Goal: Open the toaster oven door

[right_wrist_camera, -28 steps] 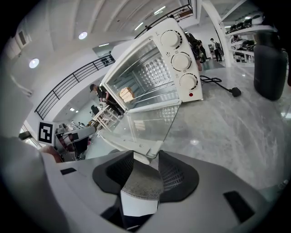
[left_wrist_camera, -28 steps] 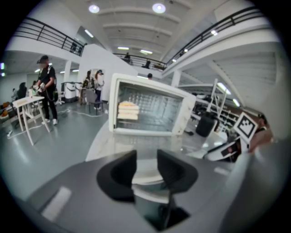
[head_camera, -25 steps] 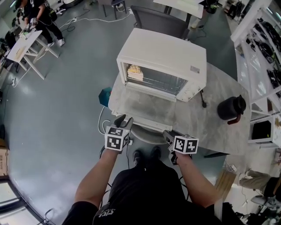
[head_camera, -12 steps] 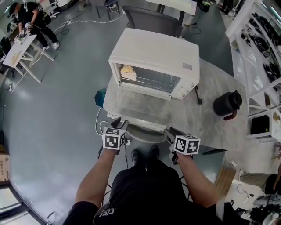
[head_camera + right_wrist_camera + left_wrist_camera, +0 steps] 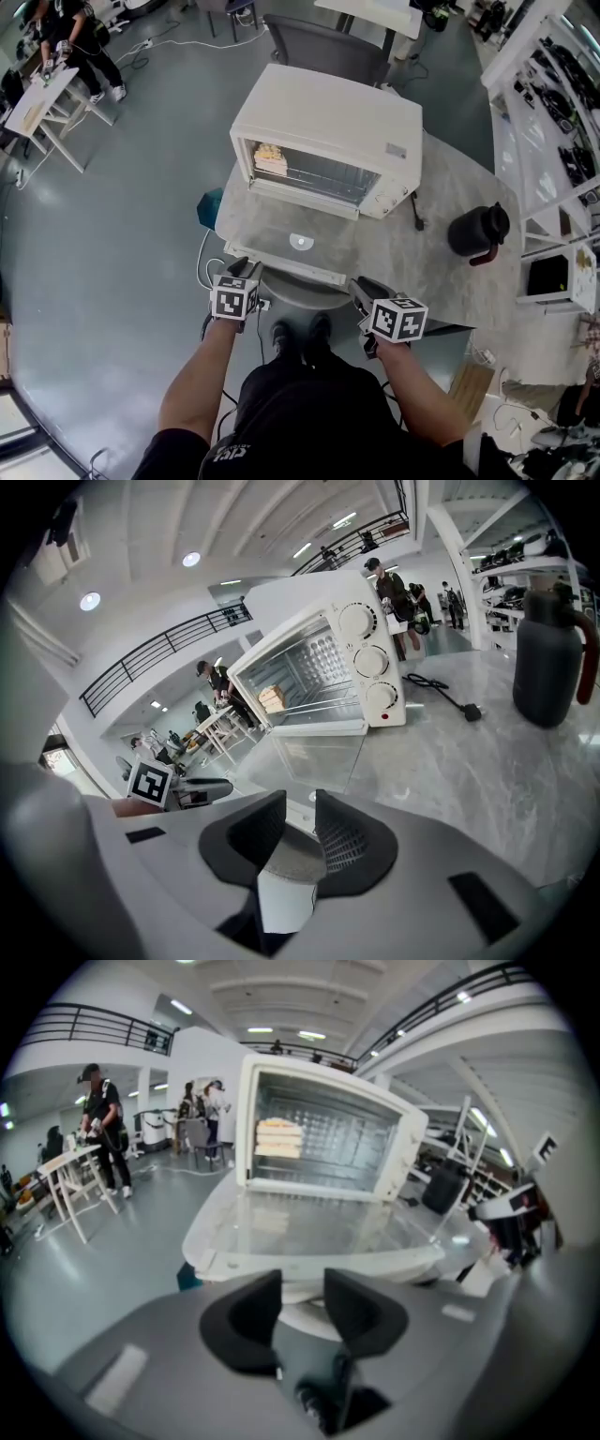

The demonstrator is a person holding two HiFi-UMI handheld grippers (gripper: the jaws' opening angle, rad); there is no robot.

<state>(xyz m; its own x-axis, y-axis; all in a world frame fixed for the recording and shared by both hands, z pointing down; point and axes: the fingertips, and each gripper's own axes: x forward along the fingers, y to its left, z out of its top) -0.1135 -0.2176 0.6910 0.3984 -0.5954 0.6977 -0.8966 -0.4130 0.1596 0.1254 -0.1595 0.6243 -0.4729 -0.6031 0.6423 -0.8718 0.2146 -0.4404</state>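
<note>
- Fingers [image 5: 251, 1314] of my left gripper [image 5: 302, 1283] stand a little apart with nothing between them; the front edge of the door shows just beyond their tips.
- On my right gripper [image 5: 300, 803] the fingers [image 5: 352, 841] are closing, a narrow gap is left, and nothing sits in it.
- From the head view, both grippers hang off the near edge of the table [image 5: 441, 253], the left at about 7 o'clock of the door and the right at about 5 o'clock, neither touching it.
- At 12 o'clock of the grippers stands the toaster oven [image 5: 328, 131], white, with its glass door [image 5: 291, 246] already down and lying flat toward me.
- Inside, on the rack at the 9 o'clock side, I see slices of bread [image 5: 269, 157].
- Three knobs [image 5: 371, 658] run down the oven's right front; I can't read any marks around them.
- One small label [image 5: 396, 150] sits on the oven's top, too small to read.
- Each gripper's cube [image 5: 398, 319] carries black-and-white square markers, no words.
- At 4 o'clock of the oven lie a black plug and cord [image 5: 415, 211], and past them a black jug [image 5: 476, 230].
</note>
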